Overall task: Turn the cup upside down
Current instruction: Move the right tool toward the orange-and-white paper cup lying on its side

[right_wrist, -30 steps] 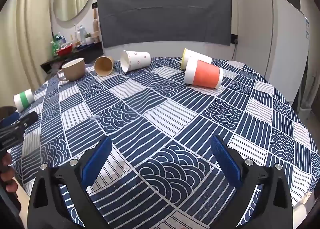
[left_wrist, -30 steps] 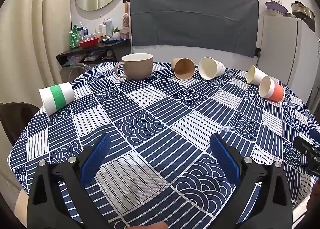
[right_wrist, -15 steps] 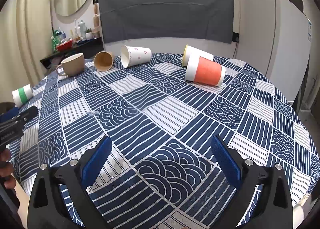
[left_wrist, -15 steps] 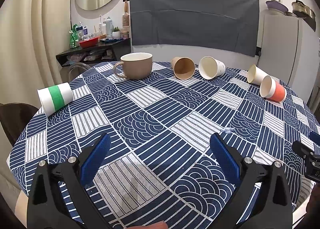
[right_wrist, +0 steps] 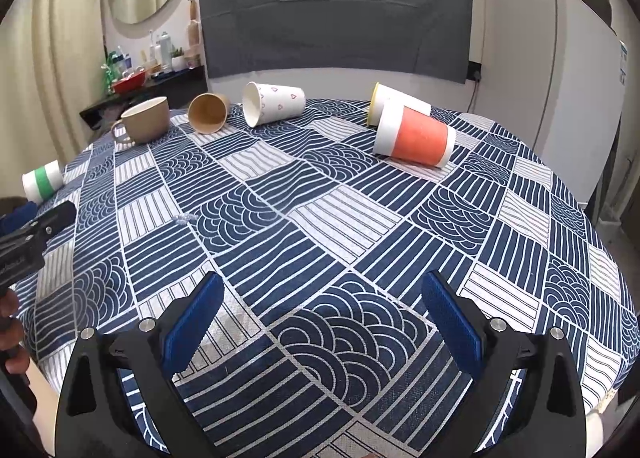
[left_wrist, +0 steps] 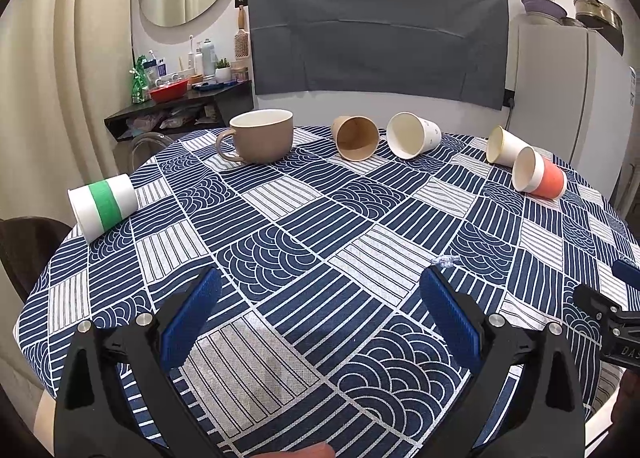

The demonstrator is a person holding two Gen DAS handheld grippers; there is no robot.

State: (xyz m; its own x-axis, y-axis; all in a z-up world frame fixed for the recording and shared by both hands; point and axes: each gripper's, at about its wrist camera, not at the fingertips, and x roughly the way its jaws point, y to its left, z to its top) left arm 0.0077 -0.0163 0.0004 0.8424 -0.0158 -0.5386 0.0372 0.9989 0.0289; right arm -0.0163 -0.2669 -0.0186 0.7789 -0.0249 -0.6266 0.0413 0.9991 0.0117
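Six cups are sitting on the table (left_wrist: 280,226): a tan mug (left_wrist: 262,135) standing upright at the far side, and five paper cups lying on their sides — brown (left_wrist: 355,137), white (left_wrist: 412,135), yellow-rimmed (left_wrist: 505,145), orange (right_wrist: 416,136), green-banded (left_wrist: 102,207) near the left edge. You are holding the left gripper (left_wrist: 320,314) and right gripper (right_wrist: 320,316) low over the near cloth, jaws spread wide, gripping nothing, well apart from every cup.

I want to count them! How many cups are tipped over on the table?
5: green-banded white paper cup far left; brown paper cup and heart-print white cup at back; yellow-rimmed white cup, orange-banded cup right.
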